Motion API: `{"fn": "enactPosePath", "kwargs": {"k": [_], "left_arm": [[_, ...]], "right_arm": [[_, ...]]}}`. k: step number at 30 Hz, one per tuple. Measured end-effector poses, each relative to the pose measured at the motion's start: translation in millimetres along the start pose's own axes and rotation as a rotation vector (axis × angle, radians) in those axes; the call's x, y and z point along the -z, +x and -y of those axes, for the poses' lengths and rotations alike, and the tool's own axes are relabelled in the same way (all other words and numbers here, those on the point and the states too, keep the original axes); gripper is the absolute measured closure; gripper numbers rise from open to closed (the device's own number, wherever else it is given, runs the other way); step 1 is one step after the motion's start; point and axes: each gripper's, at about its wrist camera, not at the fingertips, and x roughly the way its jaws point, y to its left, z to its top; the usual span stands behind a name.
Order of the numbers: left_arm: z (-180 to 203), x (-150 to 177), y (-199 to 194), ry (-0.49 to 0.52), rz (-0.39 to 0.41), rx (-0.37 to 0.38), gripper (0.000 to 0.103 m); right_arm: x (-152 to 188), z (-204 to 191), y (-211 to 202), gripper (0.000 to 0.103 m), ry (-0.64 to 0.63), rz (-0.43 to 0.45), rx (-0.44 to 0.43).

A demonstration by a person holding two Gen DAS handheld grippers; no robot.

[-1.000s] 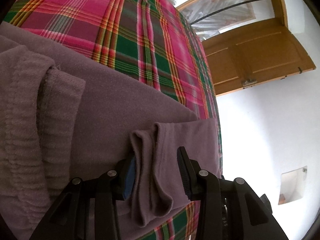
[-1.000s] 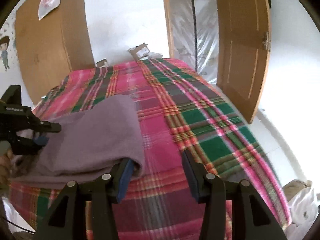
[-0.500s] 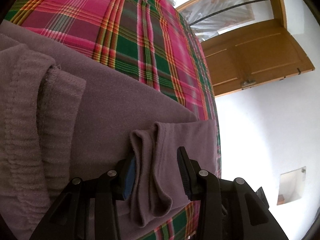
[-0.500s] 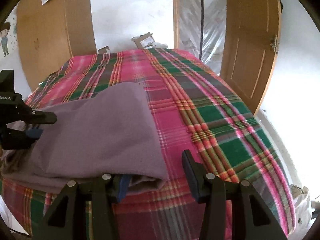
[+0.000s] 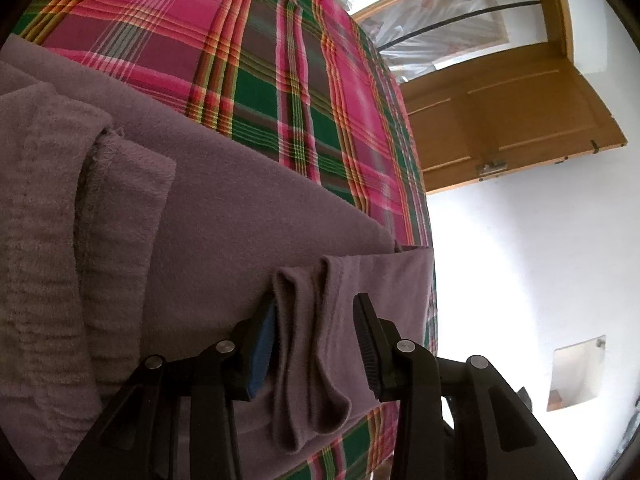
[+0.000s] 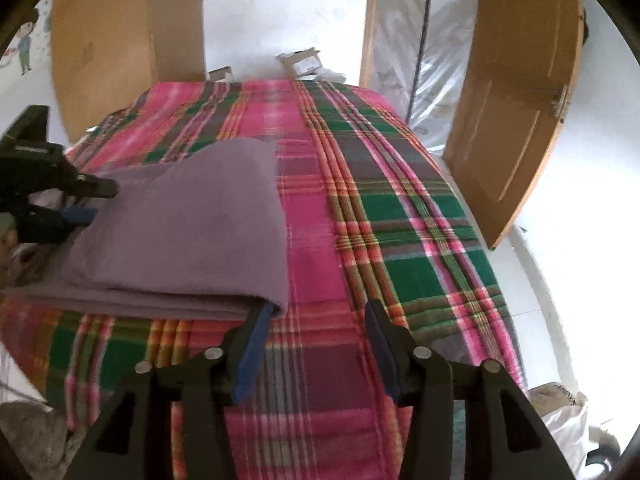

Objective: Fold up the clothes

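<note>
A purple garment (image 6: 192, 232) lies folded on the plaid blanket (image 6: 400, 208), near the bed's front left corner. My right gripper (image 6: 317, 318) is open over bare blanket, and its left fingertip sits at the garment's near right corner. In the left wrist view the garment (image 5: 240, 216) fills the lower left, with its ribbed edge (image 5: 48, 240) at the far left. My left gripper (image 5: 316, 340) is open with loose folds of purple cloth lying between its fingers, touching the left pad only. The left gripper (image 6: 92, 200) also shows at the garment's left end.
Cardboard boxes (image 6: 300, 60) stand past the far end of the bed. A wooden door (image 6: 516, 120) hangs open on the right, beside a plastic-covered doorway (image 6: 412, 52). A wooden panel (image 6: 128, 40) stands at the back left. A white bag (image 6: 568, 412) lies on the floor.
My right gripper has drawn back and to the right, off the garment's corner; the cloth that lay over its left finger now ends at the tip. The left gripper has hardly moved.
</note>
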Motion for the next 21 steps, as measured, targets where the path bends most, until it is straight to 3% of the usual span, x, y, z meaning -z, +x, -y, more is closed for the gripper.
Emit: {"fn": "enactPosePath", "kwargs": {"k": [1,5,9,15,21], "left_arm": [[1,0,-1,0.003,0.003,-0.007,0.063],[12,4,-12,0.067,0.054,-0.048,0.063],[25,7,-25,0.131,0.109,-0.052,0.063],[42,9,-36,0.237,0.177,-0.061,0.063],[45,9,-24,0.283,0.139,-0.036,0.063]], "right_arm": [[-5,-1,2,0.062,0.002,0.006,-0.019],[-24,-5,9,0.087,0.009,0.028,-0.097],[-44,-9,17,0.096,0.015,0.051,-0.175],[-68,-23,58,0.096,-0.01,-0.03,-0.204],[-74,-29,75,0.096,-0.027,-0.09,-0.176]]}}
